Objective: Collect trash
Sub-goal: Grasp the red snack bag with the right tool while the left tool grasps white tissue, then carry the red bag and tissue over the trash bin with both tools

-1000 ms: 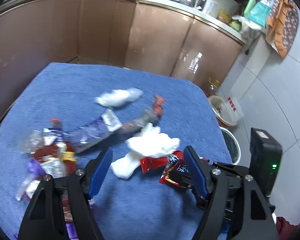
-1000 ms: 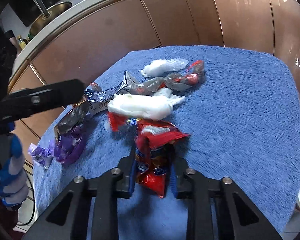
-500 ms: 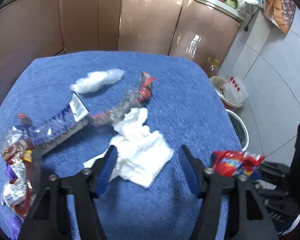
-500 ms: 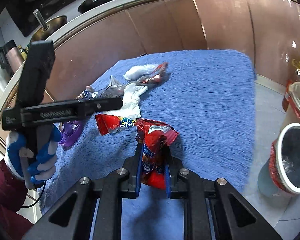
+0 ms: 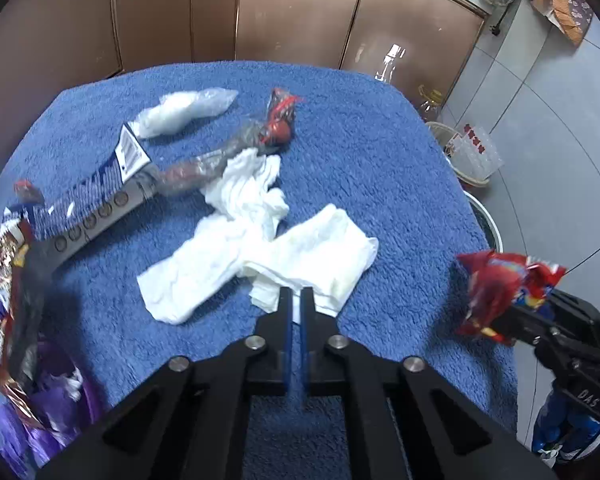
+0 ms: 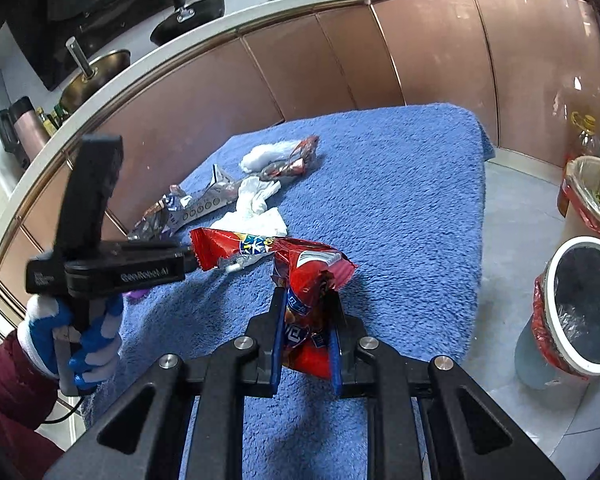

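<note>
Your right claw (image 6: 306, 334) pinches the red snack bag (image 6: 308, 280) loosely; it may slip short of the bin (image 6: 580, 308). Your left claw (image 5: 296, 308), pressed together on the white tissue (image 5: 260, 264), may drag it off the worktop (image 5: 380, 168) edge.

A surface (image 6: 400, 184) draped in blue terry cloth stands before a curved run of glossy copper-brown cabinet doors (image 6: 308, 76); above the doors runs a pale countertop (image 6: 204, 50) carrying a brass-coloured pan (image 6: 94, 76) and a black pan (image 6: 188, 20); right of the surface lies a grey tiled floor (image 6: 520, 208); window glare glints on the doors.
</note>
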The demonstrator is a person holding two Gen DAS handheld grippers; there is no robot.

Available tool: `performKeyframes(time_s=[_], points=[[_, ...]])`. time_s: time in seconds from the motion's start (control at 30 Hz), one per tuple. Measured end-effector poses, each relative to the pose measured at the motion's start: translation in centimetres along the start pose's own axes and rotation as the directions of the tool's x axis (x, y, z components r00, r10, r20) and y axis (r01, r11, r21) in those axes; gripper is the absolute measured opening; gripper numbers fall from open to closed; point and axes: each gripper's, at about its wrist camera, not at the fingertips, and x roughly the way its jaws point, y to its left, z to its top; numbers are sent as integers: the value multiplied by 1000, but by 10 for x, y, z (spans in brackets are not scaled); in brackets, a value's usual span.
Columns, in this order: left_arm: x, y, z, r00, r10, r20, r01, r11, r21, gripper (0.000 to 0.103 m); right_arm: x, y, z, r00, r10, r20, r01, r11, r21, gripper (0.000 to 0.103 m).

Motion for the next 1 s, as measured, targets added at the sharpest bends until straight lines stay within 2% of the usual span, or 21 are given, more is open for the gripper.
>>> performKeyframes(time_s=[0.13, 0.3, 0.37, 0.6, 0.67, 0.73, 0.8, 0.9, 1.0], points=[[-7, -3, -1, 999, 12, 34, -11, 1000, -17, 0, -12, -1, 0, 1000, 8, 28, -8, 1000, -2, 18], [-20, -7, 1, 997, -45, 60, 47, 999, -26, 3, -23, -4, -1, 999, 14, 51, -14, 1000, 5, 18], [-20, -12, 2, 997, -60, 53, 60, 998, -12, 4, -26, -7, -2, 998, 18, 59, -19, 1000, 15, 18], [10, -26, 9, 1000, -9, -14, 9, 999, 46, 6, -36, -14, -5, 997, 14, 77, -17, 999, 36, 18], [12, -29, 11, 1000, -12, -9, 13, 998, 67, 16, -40, -18, -6, 996, 11, 85, -15, 999, 43, 18], [12, -34, 12, 999, -37, -19, 39, 997, 73, 37, -43, -22, -6, 996, 10, 92, -15, 998, 55, 18], [12, -42, 12, 999, -32, -19, 33, 995, 92, 47, -45, -27, -5, 995, 10, 99, -16, 998, 64, 18], [13, -52, 10, 1000, 18, -1, -17, 992, 122, 47, -49, -34, -7, 994, 11, 109, -19, 997, 75, 18], [10, -49, 15, 1000, 22, 18, -24, 995, 96, 47, -53, -42, -8, 993, 10, 118, -20, 996, 86, 18]])
